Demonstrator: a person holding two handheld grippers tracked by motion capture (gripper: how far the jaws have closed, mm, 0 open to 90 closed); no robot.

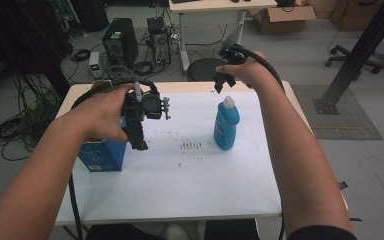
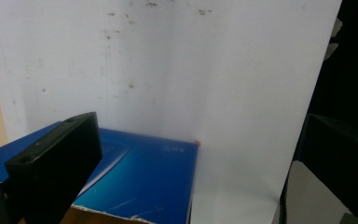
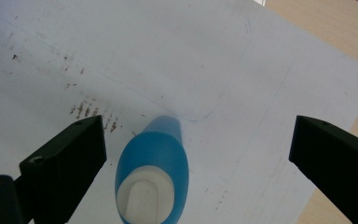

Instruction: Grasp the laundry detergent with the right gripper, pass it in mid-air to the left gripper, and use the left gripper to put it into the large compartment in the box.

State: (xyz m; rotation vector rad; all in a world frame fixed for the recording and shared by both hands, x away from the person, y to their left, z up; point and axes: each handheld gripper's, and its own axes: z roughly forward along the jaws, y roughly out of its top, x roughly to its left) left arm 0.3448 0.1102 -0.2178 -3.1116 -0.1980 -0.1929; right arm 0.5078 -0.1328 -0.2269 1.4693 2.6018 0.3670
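Your right gripper has its two black jaws spread wide, released, holding nothing; between them, directly below, sits the white flip cap of the blue plastic bottle. In the high view that right gripper hangs just above and behind the bottle, not touching it. The bottle stands upright on the white paper sheet, right of centre, its long axis vertical and its white cap pointing up at your jaws.

Your left gripper is also released, its jaws far apart and empty. Under its left jaw lies the top of the blue cardboard box, whose near edge looks torn, showing brown card. Faint pale lettering shows on that blue face, but it is too blurred to read. In the high view the left gripper hovers over the right end of the box, which stands near the left edge of the sheet, well apart from the bottle.

The right gripper view brings out brown speckled stains on the sheet just beside the bottle; the high view places these stains between box and bottle and shows the light wooden table beneath the sheet.
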